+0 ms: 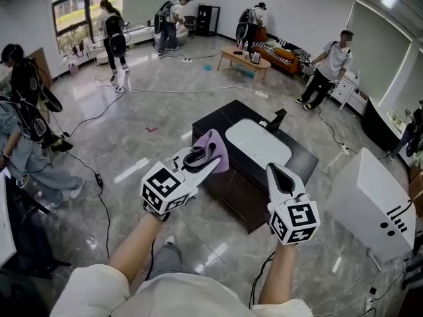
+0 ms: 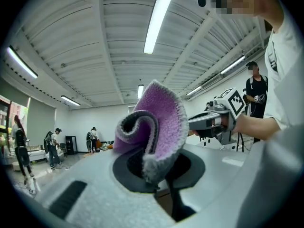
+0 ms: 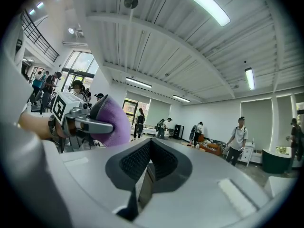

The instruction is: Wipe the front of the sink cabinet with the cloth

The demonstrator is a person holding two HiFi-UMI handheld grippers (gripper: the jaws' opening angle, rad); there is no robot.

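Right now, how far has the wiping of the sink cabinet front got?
Done: the left claw is shut on the cloth. In hand: the cloth is held up in the air, aimed toward the ceiling, off the cabinet. The right claw is shut and empty. Left: all of the wiping; nothing touches the cabinet front yet.

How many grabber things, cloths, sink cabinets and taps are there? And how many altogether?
Grippers: 2, the left gripper and the right gripper
Purple cloth: 1
Sink cabinet: 1
Faucet: 1
Total: 5
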